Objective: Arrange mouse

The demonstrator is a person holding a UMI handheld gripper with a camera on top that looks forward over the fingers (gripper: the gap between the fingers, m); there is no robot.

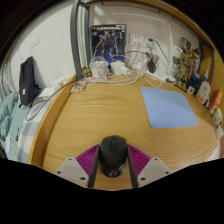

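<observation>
**A:** One black mouse (113, 153) is what I can pick out, sitting right between the two fingers of the gripper (113, 166), low over the near edge of the wooden desk (95, 115). The purple pads (90, 158) look snug against both its sides, so I'd call the fingers pinched on it. Its rear end is cut off below.

**B:** Any boxes or bins with stuff in them?

**A:** Can't really tell. There's a clump of whitish items (108, 69) with cables at the back of the desk, too small to say whether anything holds anything. A boxed figure or poster (109, 42) stands behind them against the wall.

**B:** Rest of the desk?

**A:** Blue mouse mat (167, 106) lies flat, well beyond the fingers and off to the right. Small bits along the right edge (205, 93) are unreadable. A dark bag-like thing (28, 80) hangs off to the left.
</observation>
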